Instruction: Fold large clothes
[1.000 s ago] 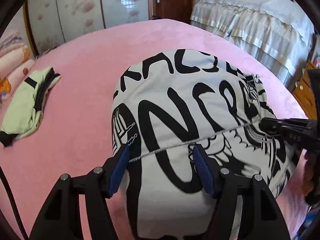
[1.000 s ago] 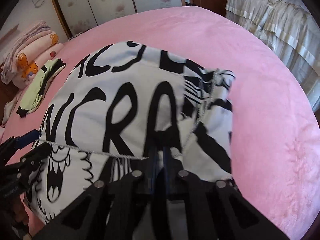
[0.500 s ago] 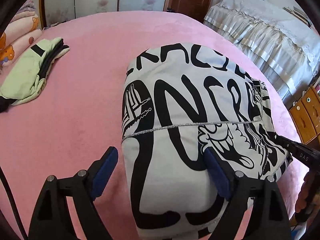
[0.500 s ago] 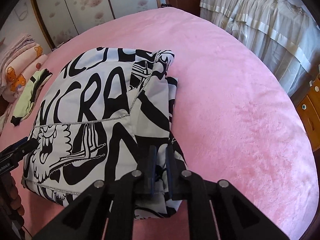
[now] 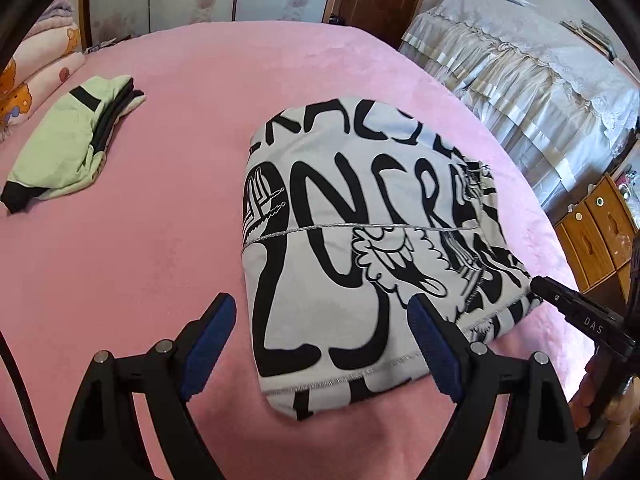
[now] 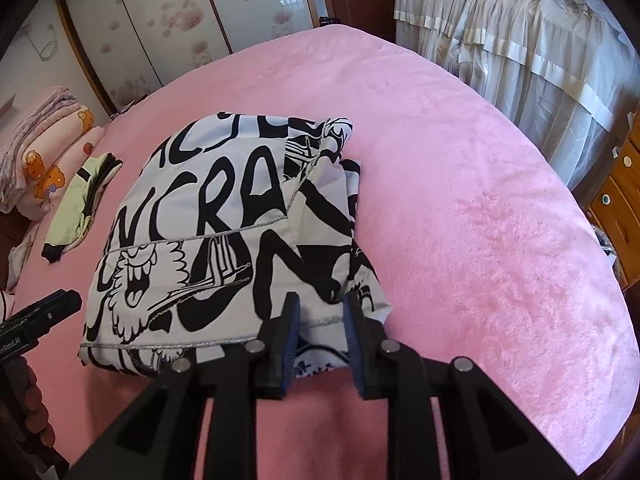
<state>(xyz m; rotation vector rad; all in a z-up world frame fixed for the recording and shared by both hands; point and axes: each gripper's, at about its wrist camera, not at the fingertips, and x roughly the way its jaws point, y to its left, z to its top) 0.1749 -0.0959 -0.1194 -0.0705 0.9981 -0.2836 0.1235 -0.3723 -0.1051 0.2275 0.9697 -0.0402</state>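
White garment (image 5: 360,248) printed with bold black lettering and cartoon figures is lying folded into a thick rectangular bundle on the pink plush bedspread (image 5: 160,240), near the near edge of the bed. A silvery stitched hem is crossing its top layer from left to right, and another is running along its near edge. In the right wrist view its right side is looking lumpier, with loose layers bunching toward the far right corner.

Farther left on the bedspread, well apart from it, a folded pale green garment (image 5: 68,140) with black trim is resting. Beyond that, at the far left, pink blankets (image 6: 44,160) with bear prints are sitting in a stack. A cream ruffled cover (image 6: 520,40) is draping over furniture to the far right, and a wooden drawer unit (image 5: 596,236) is standing at the right. Nothing is lying between the grippers and the bundle.

Left gripper (image 5: 320,340) is hovering at the bundle's near left corner with its blue-padded jaws spread wide, holding nothing. Right gripper (image 6: 320,336) is sitting at the near right edge with its jaws parted by a narrow gap; fabric is showing between the pads, but whether they are touching it I cannot tell.
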